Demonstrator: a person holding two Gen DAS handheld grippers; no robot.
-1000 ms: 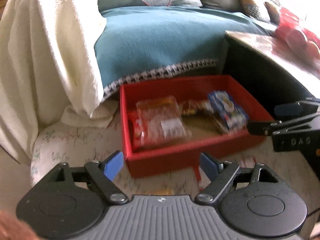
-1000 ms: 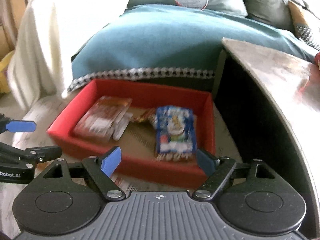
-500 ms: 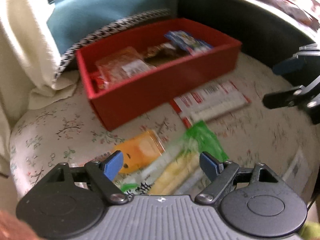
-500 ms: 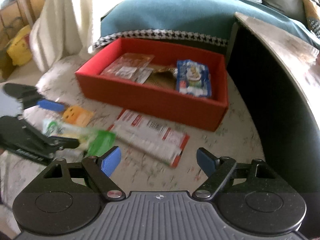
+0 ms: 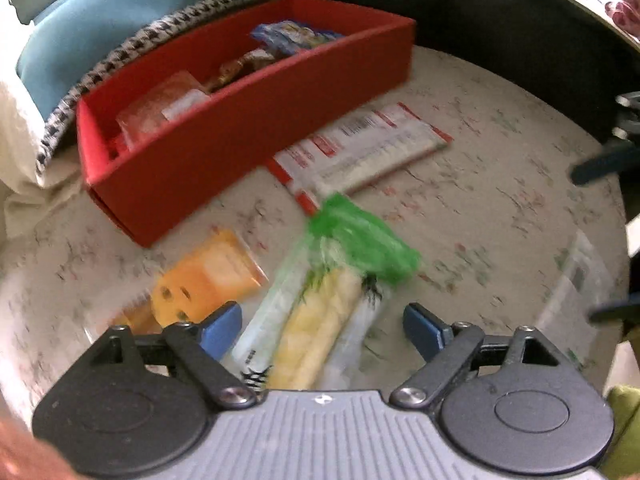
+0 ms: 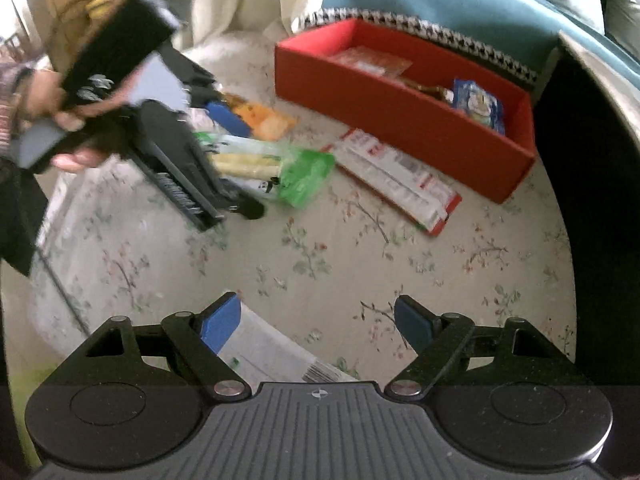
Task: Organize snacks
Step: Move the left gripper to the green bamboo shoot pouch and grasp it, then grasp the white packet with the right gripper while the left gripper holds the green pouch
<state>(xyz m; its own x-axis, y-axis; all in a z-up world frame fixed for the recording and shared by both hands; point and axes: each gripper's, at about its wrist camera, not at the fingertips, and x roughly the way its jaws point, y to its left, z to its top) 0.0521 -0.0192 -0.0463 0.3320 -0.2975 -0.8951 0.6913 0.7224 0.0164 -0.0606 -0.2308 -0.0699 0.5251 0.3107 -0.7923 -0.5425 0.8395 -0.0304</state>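
A red box sits on the floral cushion and holds a clear reddish packet, a brown snack and a blue packet. On the cushion lie a green-topped packet of yellow sticks, an orange packet and a red-and-white packet. My left gripper is open, its jaws on either side of the green packet's lower end. My right gripper is open and empty above the cushion, over a white packet.
A black table side rises to the right of the cushion. A teal blanket with a checked border and a cream throw lie behind the box. A clear white packet lies at the cushion's right.
Both grippers pulled back from the red box and tilted down. The left one has come in over the green packet; the right one has drawn further back over the cushion.
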